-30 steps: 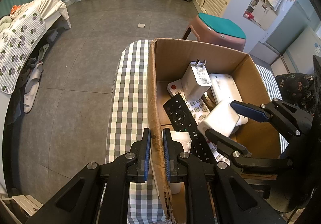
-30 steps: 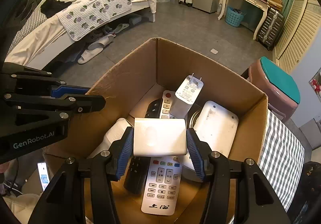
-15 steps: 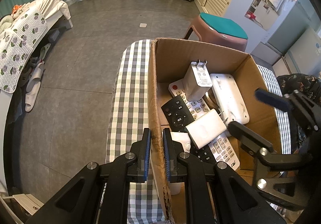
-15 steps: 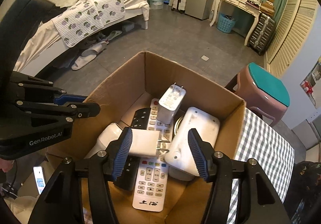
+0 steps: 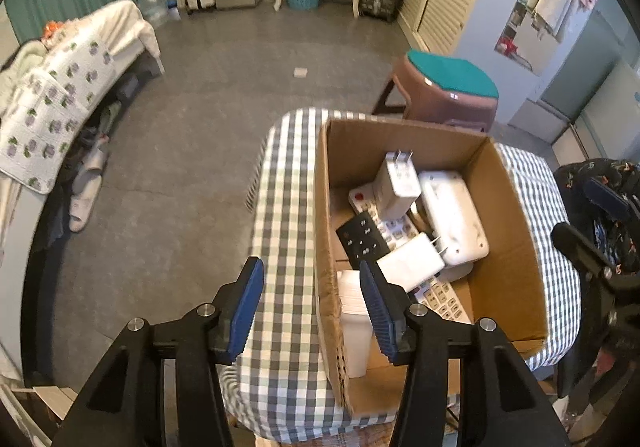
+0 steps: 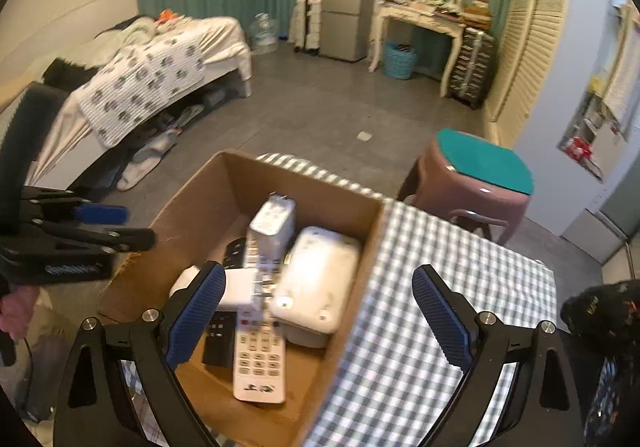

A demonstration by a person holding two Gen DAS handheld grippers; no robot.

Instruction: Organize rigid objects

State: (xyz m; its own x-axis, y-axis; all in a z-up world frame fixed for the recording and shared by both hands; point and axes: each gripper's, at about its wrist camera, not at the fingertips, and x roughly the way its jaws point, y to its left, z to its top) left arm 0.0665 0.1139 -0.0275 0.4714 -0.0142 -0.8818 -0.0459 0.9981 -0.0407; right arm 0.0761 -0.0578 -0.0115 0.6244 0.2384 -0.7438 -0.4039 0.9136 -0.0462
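I inspect the cardboard box (image 5: 516, 207) on the checked counter (image 5: 280, 215). In the left wrist view it fills the centre right of the frame, and the rigid items already lie inside it: a white charger (image 5: 410, 261) with its prongs pointing toward the upper right, resting across a white remote (image 6: 258, 359) and beside a black remote (image 5: 362, 239); a taller plug adapter (image 5: 396, 181) standing against the far wall; a white router-like unit (image 5: 452, 217) to its right.

The left gripper (image 5: 312, 299) straddles the near left wall of the box — one pad outside over the cloth, one inside. Its jaws are opening, about half spread, and the pads do not press the cardboard; nothing is held.

The right gripper (image 6: 316, 319) sits at the bottom of its own frame, above the box's right wall. Its jaws are opening, near their widest, and empty. The charger (image 6: 238, 289) lies just behind the left pad in that view, free of both pads.

The relation that matters: the box's contents lie low and to the left of the right jaws, while open counter stretches to the lower right. I judge the deposit finished, and no further loose item shows on the visible cloth. If another piece is to be fetched, it lies outside both frames, and I cannot tell which hand is nearer to it.

Risk noted — the left inner pad stands close to the box wall and could snag it.
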